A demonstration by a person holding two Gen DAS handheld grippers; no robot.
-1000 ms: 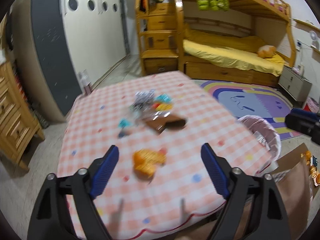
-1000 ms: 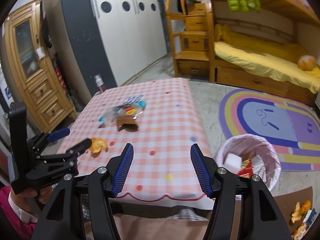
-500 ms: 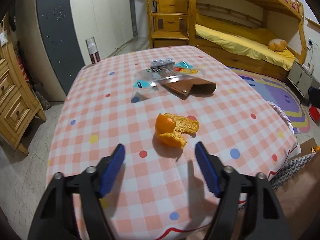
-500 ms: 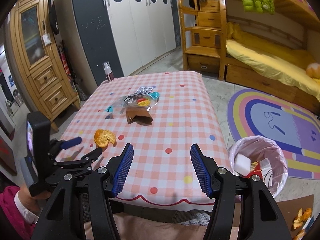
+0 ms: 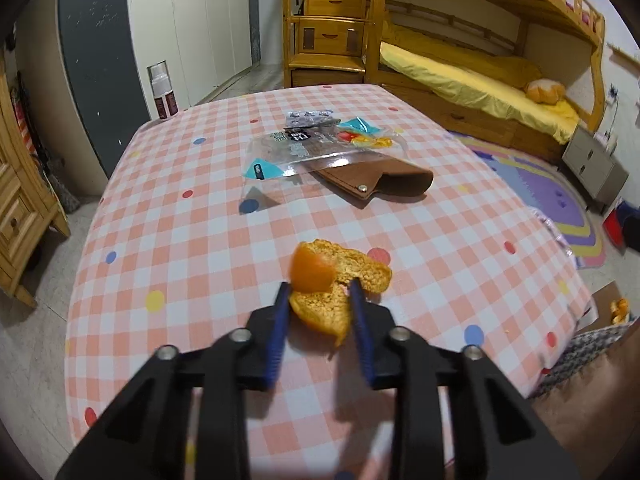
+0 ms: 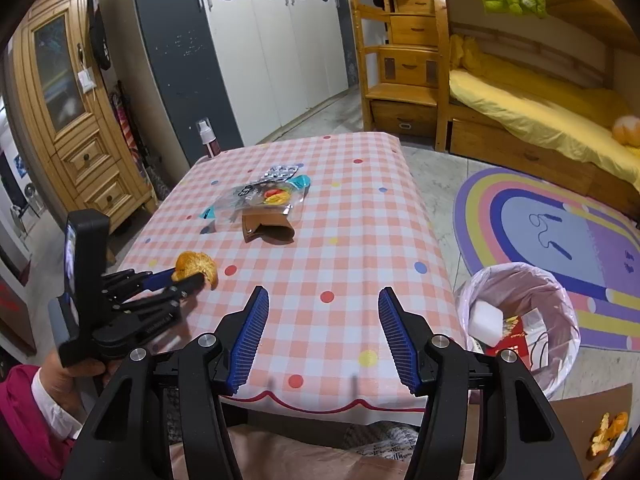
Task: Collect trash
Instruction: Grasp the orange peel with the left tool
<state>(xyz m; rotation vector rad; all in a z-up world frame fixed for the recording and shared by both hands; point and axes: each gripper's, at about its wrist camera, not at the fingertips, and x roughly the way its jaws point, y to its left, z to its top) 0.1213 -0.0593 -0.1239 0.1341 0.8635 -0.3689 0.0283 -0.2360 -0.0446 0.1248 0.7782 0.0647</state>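
An orange peel (image 5: 336, 280) lies on the checked tablecloth (image 5: 180, 248) near the front left. My left gripper (image 5: 318, 290) has closed its blue jaws on the peel's near part; it also shows in the right wrist view (image 6: 188, 276) gripping the peel (image 6: 198, 266). My right gripper (image 6: 322, 300) is open and empty above the table's front edge. Farther back lie a clear plastic wrapper (image 5: 316, 148), a blister pack (image 5: 308, 117) and a brown leather pouch (image 5: 380, 180). A lined trash bin (image 6: 520, 320) stands on the floor at the right.
A spray bottle (image 6: 206, 136) stands beyond the table's far left corner. A wooden cabinet (image 6: 68, 120) is at the left, a bunk bed (image 6: 520, 80) at the back right. More peel lies on brown cardboard (image 6: 608, 436) at the lower right.
My left gripper moved forward over the table and closed on the orange peel. My right gripper stayed open and shifted slightly.
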